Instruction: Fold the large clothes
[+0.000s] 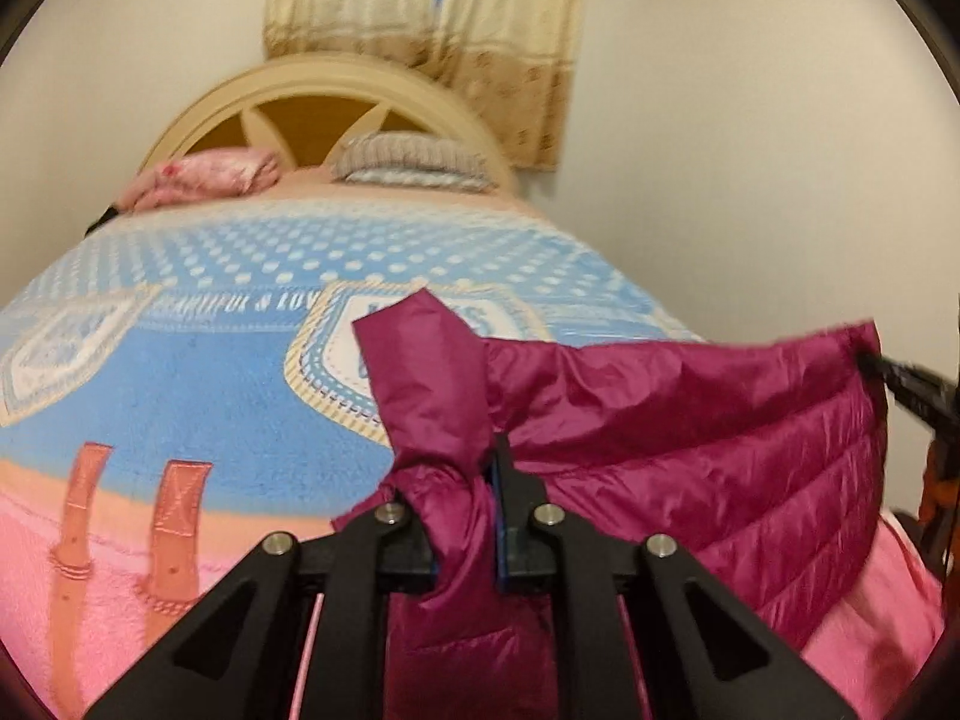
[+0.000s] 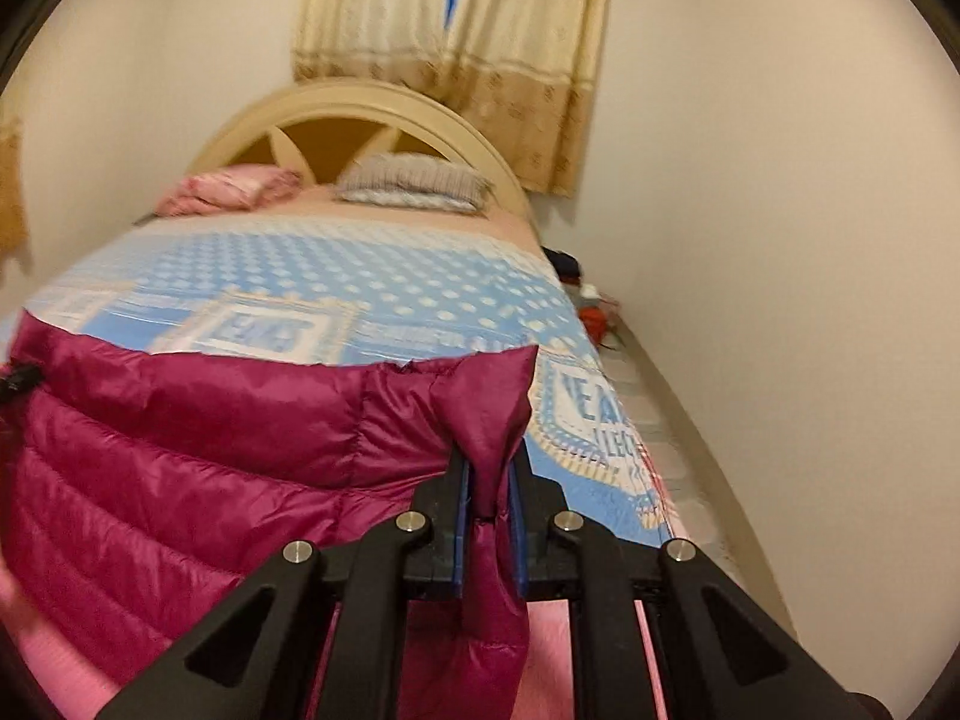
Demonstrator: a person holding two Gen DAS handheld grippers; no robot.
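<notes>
Room: cream walls, beige curtain (image 1: 480, 30) w/ a blue gap, hung at far end above arched headboard (image 1: 312, 90).
Bed: blue/pink printed blanket (image 1: 198, 372) covers it; pink pillow (image 1: 204, 177) far left, grey knit pillow (image 1: 408, 159) far centre, both vs the headboard.
Floor strip: right of bed, by the wall, small pile of dark & red stuff (image 2: 591, 300), too blurred to name.
Jacket: magenta quilted puffer jacket (image 1: 690, 420) at near end of bed, top edge lifted off blanket & pulled taut btwn both claws; lower part hangs toward the pink near edge.
Left claw: left claw (image 1: 465, 516) clamped tight on a bunched corner of jacket, fabric poking up past the tips & spilling down below.
Right claw: right claw (image 2: 489, 498) clamped on the opposite corner, blue pads pinching a fold; seen also from left cam at far right edge of jacket.
Focus: both views motion-blurred, print text on blanket only partly legible.
</notes>
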